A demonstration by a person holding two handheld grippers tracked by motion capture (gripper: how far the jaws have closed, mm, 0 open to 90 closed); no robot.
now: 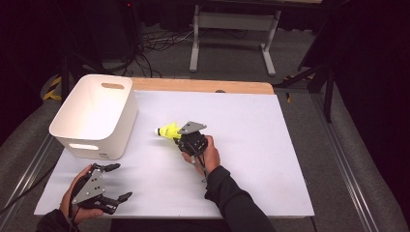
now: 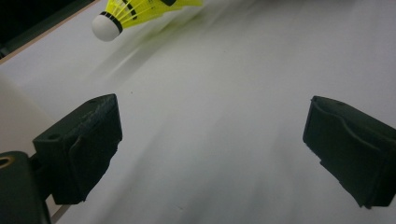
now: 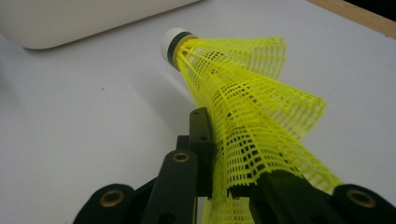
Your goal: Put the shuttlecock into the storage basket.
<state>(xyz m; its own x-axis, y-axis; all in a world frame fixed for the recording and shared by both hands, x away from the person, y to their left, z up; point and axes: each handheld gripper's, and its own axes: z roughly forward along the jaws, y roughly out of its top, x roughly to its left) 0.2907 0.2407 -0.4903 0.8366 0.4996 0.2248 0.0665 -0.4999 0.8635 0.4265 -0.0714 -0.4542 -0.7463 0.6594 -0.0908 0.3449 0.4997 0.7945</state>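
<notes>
R gripper had the shuttle clamped by its skirt, cork ahead. Bin beyond, drop still left. L gripper gaped idle.

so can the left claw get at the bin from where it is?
Probably yes. The left claw is open and holds nothing, and bare table lies between it and the bin. The right claw, shut on the shuttlecock, is off to the side.

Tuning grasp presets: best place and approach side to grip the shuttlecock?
Grip the yellow mesh skirt, from its open rear end. The shuttlecock is wide and soft there; its white cork tip is small and round. The right gripper holds it that way, tip towards the white bin.
</notes>
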